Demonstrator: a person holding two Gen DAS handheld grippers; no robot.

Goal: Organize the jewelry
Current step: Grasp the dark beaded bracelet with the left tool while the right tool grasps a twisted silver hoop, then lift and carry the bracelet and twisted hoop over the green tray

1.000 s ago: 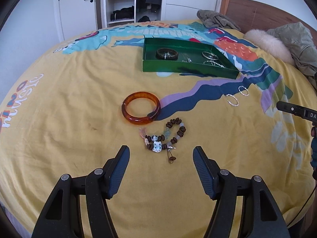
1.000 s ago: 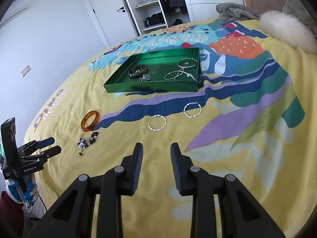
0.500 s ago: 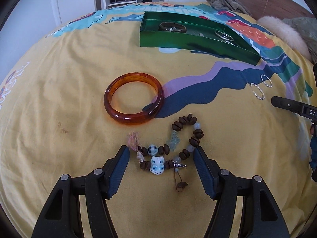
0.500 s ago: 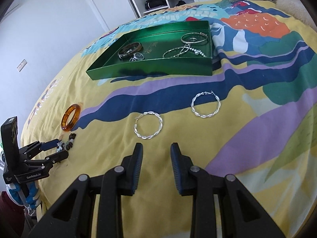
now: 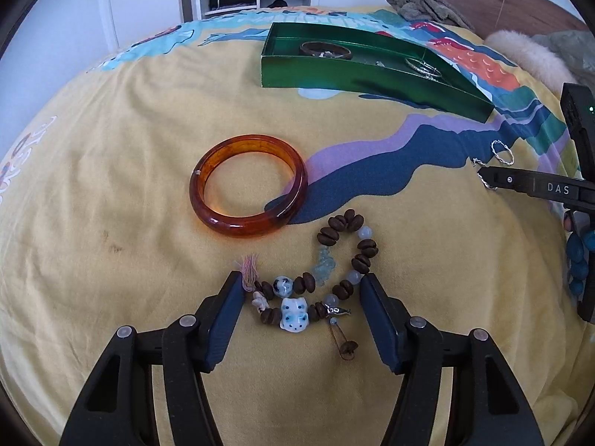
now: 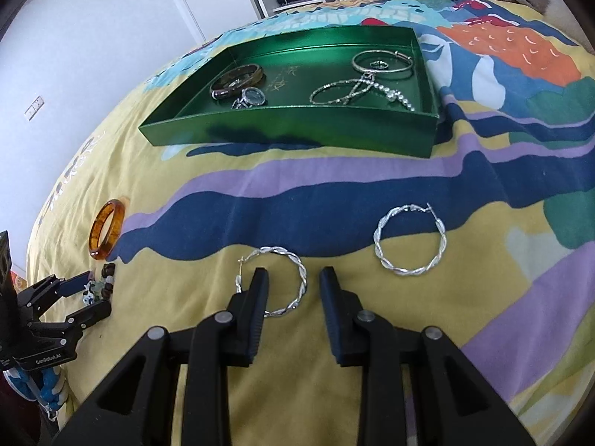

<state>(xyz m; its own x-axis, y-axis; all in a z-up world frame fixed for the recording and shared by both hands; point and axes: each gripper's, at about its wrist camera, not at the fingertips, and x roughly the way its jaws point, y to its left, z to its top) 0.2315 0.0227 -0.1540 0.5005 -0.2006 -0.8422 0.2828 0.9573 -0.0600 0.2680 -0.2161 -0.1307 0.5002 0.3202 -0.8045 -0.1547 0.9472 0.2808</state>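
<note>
My left gripper (image 5: 299, 290) is open, low over the bedspread, its fingers on either side of a brown beaded bracelet (image 5: 327, 271) with a white-blue charm. An amber bangle (image 5: 248, 186) lies just beyond it. My right gripper (image 6: 290, 278) is open over a twisted silver hoop earring (image 6: 275, 284); its left finger sits inside the hoop. A second silver hoop (image 6: 409, 239) lies to its right. The green tray (image 6: 297, 126) beyond holds a dark bangle (image 6: 238, 78), a watch (image 6: 253, 97) and silver bracelets (image 6: 357, 87).
The yellow patterned bedspread (image 5: 111, 148) covers the bed. Grey clothes (image 5: 420, 3) and a fluffy pillow (image 5: 528, 55) lie near the wooden headboard. A door and open wardrobe stand behind. The right gripper shows in the left wrist view (image 5: 539, 186).
Both grippers have moved forward and down. The left now straddles the beaded bracelet, the right has reached the near silver hoop. Both stay open.
</note>
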